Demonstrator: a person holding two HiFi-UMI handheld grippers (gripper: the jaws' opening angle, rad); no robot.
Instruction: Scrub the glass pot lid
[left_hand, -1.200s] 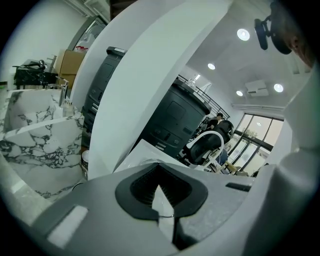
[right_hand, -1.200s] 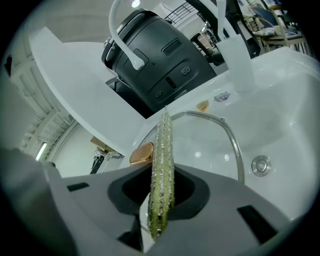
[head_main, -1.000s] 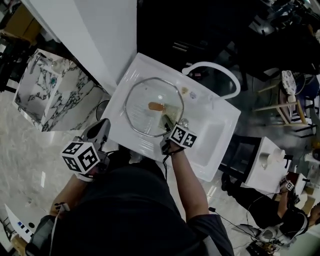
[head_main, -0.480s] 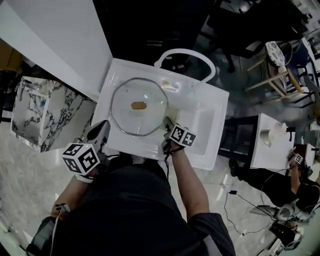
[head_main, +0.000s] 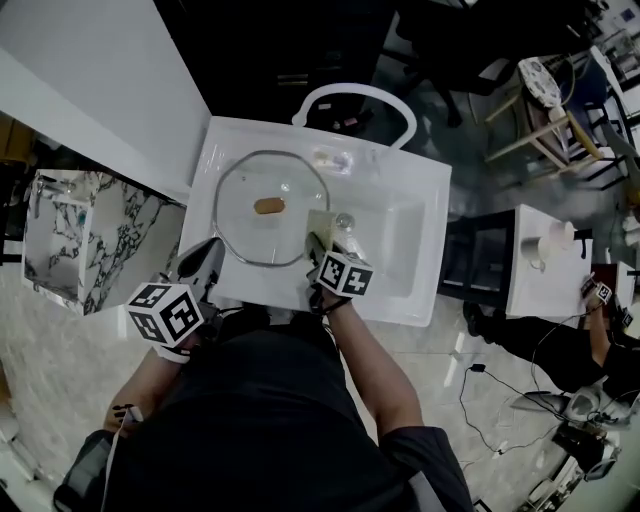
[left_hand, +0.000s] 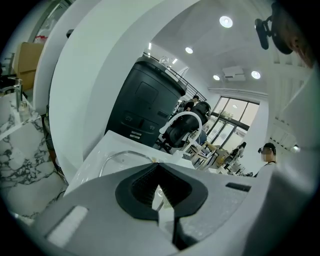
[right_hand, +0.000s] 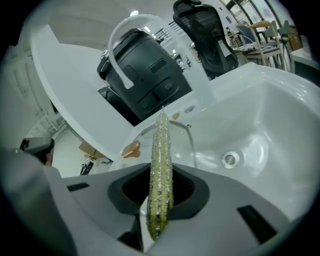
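Observation:
The glass pot lid (head_main: 243, 228) lies flat in the left part of the white sink (head_main: 410, 270), its brown knob (head_main: 268, 206) on top. My right gripper (head_main: 322, 250) is shut on a yellow-green sponge (head_main: 322, 225) that sits at the lid's right rim. In the right gripper view the sponge (right_hand: 161, 150) stands edge-on between the jaws of the right gripper (right_hand: 160, 192), with the lid (right_hand: 183, 145) and the knob (right_hand: 131, 148) just beyond. My left gripper (head_main: 200, 262) hangs at the sink's front left edge, shut and holding nothing; in its own view the left gripper (left_hand: 160, 194) faces the lid's rim (left_hand: 122, 155).
A white arched faucet (head_main: 350, 95) stands at the sink's far side. The drain (right_hand: 229, 159) lies in the basin to the right of the lid. A marble-patterned block (head_main: 70, 235) is at the left, a small white table (head_main: 545, 275) at the right.
The head view has swung, so the sink sits further left. The sponge in my right gripper has slid from the lid's near-right part to its right rim. The left gripper has stayed put.

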